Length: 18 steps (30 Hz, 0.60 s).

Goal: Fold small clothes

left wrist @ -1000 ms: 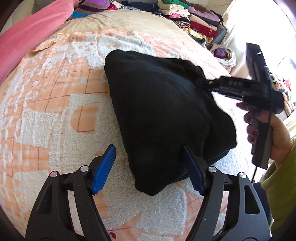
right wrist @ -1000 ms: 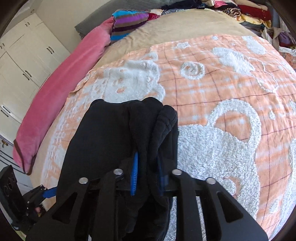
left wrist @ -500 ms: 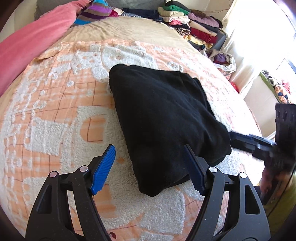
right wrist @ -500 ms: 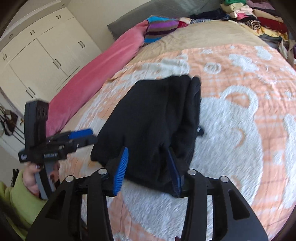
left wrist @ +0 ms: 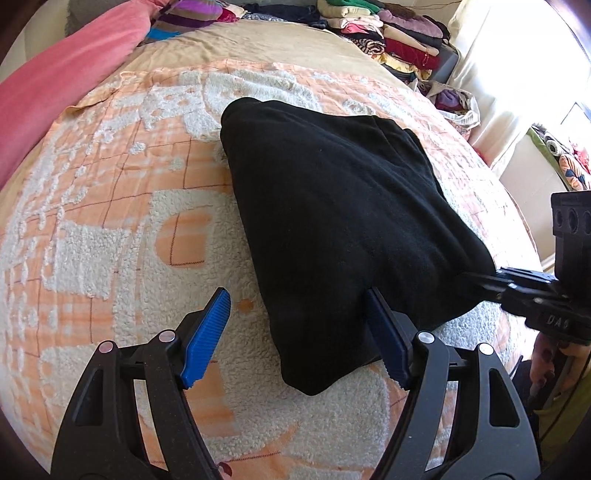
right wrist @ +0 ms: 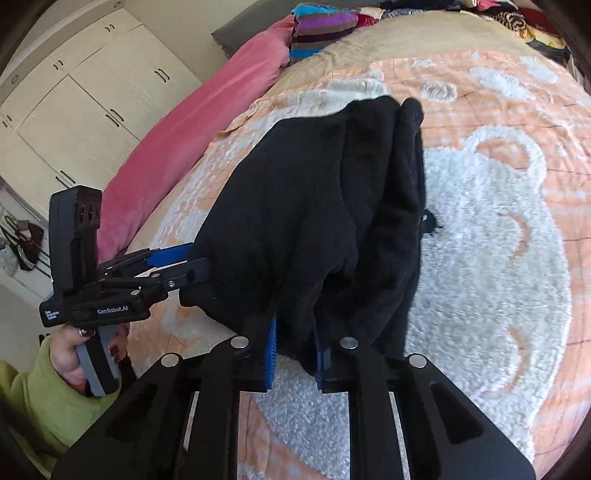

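A black folded garment (left wrist: 340, 221) lies on the orange and white blanket (left wrist: 110, 221) on the bed. My left gripper (left wrist: 299, 332) is open, its fingers astride the garment's near corner, the right pad against the cloth. My right gripper (right wrist: 293, 354) is shut on the garment's (right wrist: 314, 206) near edge; cloth bunches between its blue pads. The right gripper also shows in the left wrist view (left wrist: 480, 284) at the garment's right corner. The left gripper shows in the right wrist view (right wrist: 173, 266) at the garment's left edge.
A pink pillow (left wrist: 55, 81) lies along the bed's far left. Stacked folded clothes (left wrist: 388, 33) sit at the far end, with a striped cushion (right wrist: 321, 29). White wardrobe doors (right wrist: 74, 103) stand beyond the bed. A bag of clothes (left wrist: 454, 103) lies at the right.
The right gripper let go of the garment's upper right part, swung down to its near right corner and shut on the edge there. The left gripper stayed open in place.
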Motion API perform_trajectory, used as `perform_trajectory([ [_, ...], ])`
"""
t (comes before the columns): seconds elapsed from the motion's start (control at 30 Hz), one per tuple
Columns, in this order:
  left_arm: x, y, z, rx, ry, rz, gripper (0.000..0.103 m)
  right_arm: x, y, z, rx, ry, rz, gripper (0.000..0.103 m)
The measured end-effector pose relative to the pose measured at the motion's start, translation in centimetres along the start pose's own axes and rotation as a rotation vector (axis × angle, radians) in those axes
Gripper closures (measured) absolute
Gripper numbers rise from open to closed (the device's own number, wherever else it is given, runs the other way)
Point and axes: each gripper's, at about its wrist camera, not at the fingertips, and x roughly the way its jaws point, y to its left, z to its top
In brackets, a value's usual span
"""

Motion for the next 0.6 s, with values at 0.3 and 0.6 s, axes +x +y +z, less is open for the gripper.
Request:
perform_trajectory([
  [0.3,0.5,-0.3,-0.2,0.006,0.027,-0.034,0.034,0.6,-0.6,-0.9,0.023,0.039,-0.074,0.089],
  [0.6,0.9,-0.5,-0.6,0.011,0.036,-0.026,0.033,1.4,-0.5,-1.2,0.023,0.040,-0.116,0.087],
])
